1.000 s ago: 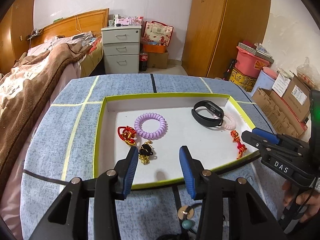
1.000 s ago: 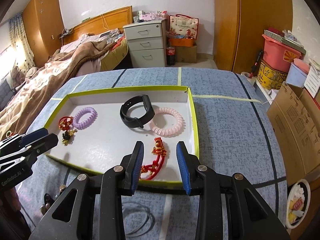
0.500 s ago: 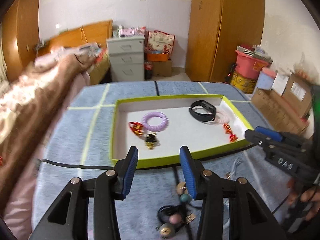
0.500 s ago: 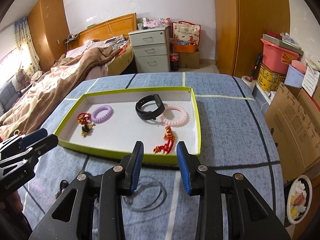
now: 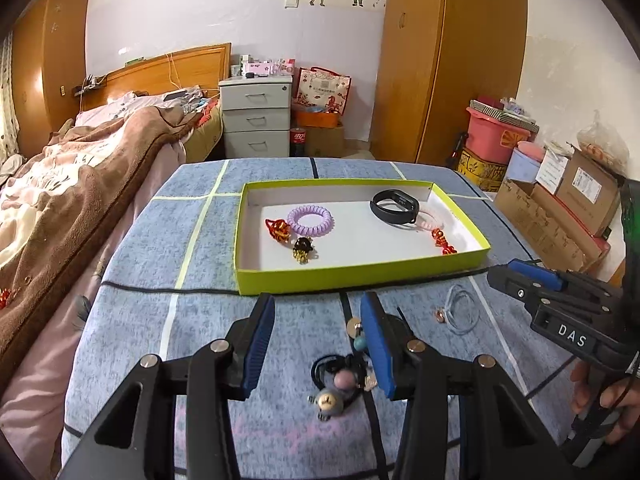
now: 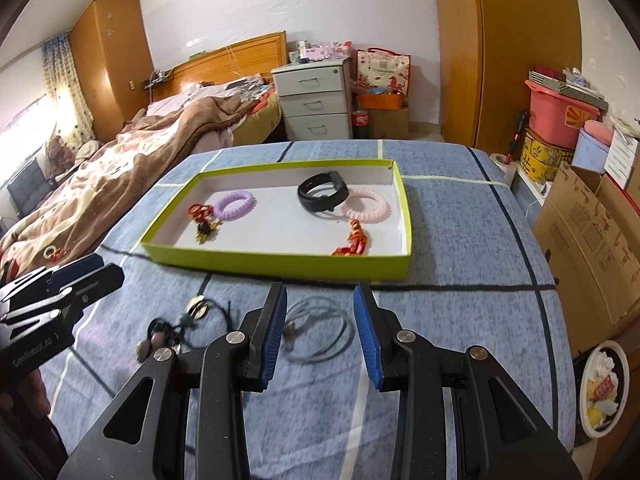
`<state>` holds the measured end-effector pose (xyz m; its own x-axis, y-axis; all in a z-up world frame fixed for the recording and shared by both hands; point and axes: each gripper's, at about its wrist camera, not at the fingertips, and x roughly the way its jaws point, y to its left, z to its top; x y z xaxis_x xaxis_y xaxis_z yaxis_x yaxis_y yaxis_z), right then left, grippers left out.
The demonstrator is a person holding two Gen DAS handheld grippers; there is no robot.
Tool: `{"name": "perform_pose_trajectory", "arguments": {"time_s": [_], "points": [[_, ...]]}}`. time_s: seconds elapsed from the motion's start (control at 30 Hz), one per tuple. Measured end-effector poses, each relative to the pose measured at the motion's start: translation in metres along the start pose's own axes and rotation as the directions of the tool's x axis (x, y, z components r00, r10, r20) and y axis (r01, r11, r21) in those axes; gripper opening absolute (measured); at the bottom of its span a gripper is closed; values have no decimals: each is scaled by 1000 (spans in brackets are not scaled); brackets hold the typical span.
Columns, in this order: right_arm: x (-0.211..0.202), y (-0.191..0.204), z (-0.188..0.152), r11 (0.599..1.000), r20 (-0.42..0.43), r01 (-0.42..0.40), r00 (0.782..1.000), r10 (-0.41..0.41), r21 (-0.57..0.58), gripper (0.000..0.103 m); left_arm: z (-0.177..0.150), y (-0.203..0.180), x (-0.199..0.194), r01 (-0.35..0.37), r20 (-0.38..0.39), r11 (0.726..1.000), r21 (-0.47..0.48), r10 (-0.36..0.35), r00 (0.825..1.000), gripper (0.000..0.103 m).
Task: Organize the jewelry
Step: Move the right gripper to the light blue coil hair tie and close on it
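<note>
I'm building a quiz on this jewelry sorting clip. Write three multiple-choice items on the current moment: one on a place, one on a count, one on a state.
1. Where does the black wristband lie?
A. in the green-rimmed tray
B. on the blue cloth in front of the tray
C. on the bed

2. How many spiral hair ties are in the tray?
A. one
B. two
C. four

3. What is the state of the right claw?
A. shut on the thin cord loop
B. open, holding nothing
C. shut on the red knot charm

Answers: 1 A, the band rests on the tray's white floor beside the pink spiral tie. 2 B, only the pink one and the purple spiral tie show. 3 B, its blue pads stand apart above the thin cord loop, which lies flat on the cloth.
</note>
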<state>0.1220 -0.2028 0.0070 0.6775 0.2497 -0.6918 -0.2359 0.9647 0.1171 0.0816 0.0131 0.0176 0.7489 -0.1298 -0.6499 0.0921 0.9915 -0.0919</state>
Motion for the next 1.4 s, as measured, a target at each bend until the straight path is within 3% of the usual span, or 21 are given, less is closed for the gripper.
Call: {"name": "perform_pose_trajectory", "arguments": {"time_s": [0.23, 0.3, 0.5, 0.6, 1.07, 1.13, 1.27, 1.4], "points": [[-7, 9, -23, 999, -29, -45, 999, 45, -20, 38, -21, 16, -14, 1, -6, 999, -38, -2, 1000, 48], [-5, 12, -28, 997, -51, -74, 996, 73, -26, 48, -27, 20, -16, -5, -17, 999, -34, 4, 1000, 48], [7, 26, -38, 993, -106, -101, 990, 94, -55, 48, -40, 34, -25, 3, -21, 999, -44, -4, 1000, 50], [12, 32, -40, 993, -132, -99, 987, 89, -71, 48, -44, 41, -28, 15, -22, 997, -69, -17, 1000, 57], [25, 53, -47, 984, -195, -112, 977, 85, -136, 48, -56, 49, -27, 70, -55, 993, -91, -75, 996, 57], [26, 56, -47, 983, -197, -110, 977, 79, -149, 44, -57, 50, -25, 73, -66, 992, -99, -79, 995, 57], [27, 60, -50, 981, -206, -92, 977, 56, -170, 26, -58, 52, -24, 79, -71, 991, -104, -87, 994, 57], [27, 64, -51, 976, -209, -85, 977, 42, -201, 19, -59, 53, -21, 84, -74, 990, -113, -93, 993, 57]]}}
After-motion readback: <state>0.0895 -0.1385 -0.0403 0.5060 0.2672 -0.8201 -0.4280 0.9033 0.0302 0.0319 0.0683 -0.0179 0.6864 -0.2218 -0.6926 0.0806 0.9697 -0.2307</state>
